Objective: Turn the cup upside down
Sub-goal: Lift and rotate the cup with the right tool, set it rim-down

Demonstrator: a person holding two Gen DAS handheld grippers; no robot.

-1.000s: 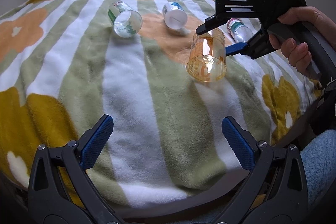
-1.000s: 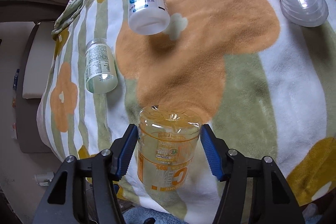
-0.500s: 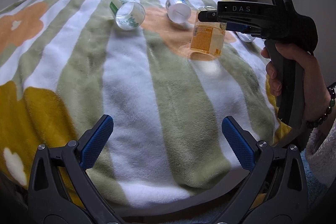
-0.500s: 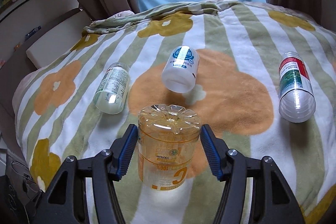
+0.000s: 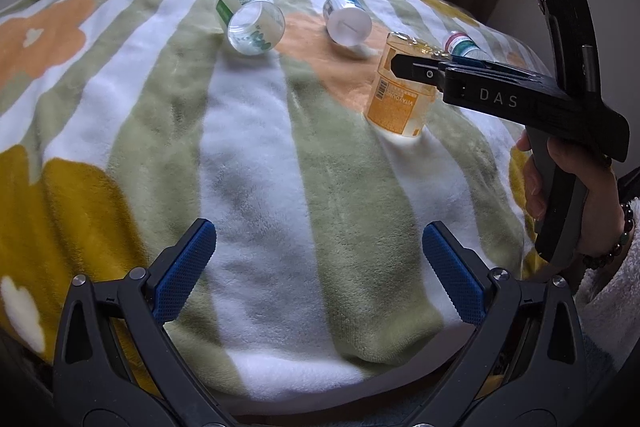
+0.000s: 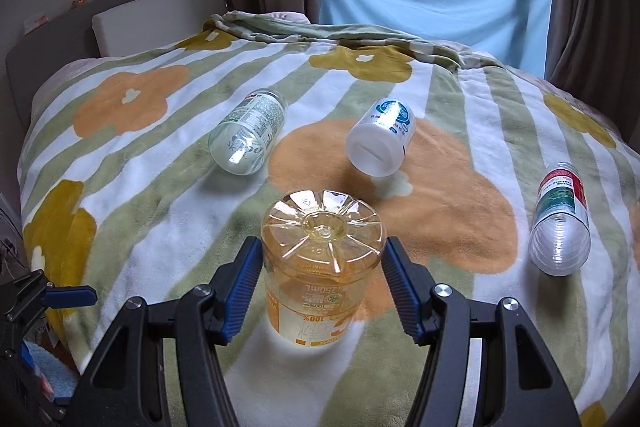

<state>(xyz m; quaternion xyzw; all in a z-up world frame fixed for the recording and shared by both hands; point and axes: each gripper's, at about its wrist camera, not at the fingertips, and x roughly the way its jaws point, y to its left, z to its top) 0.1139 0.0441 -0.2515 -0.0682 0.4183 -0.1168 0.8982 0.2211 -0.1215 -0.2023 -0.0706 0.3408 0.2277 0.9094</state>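
The orange see-through cup (image 6: pixel 320 267) stands bottom up, its ribbed base on top and its mouth on the flowered blanket (image 6: pixel 160 195). My right gripper (image 6: pixel 324 255) is shut on the cup, a blue pad on each side of its upper wall. In the left wrist view the cup (image 5: pixel 400 103) leans slightly, and the right gripper (image 5: pixel 404 63) reaches it from the right, held by a hand (image 5: pixel 560 195). Low at the bed's near edge, my left gripper (image 5: pixel 316 255) stands open and holds nothing.
Three more cups lie on their sides on the blanket: a clear one with a green label (image 6: pixel 250 135), a white one with a blue label (image 6: pixel 380 143), and a clear one with a red and green label (image 6: pixel 560 223). Curtains hang behind the bed.
The right gripper has turned the orange cup from tilted in the air to bottom up and lowered it onto the blanket. The left gripper has stayed put.
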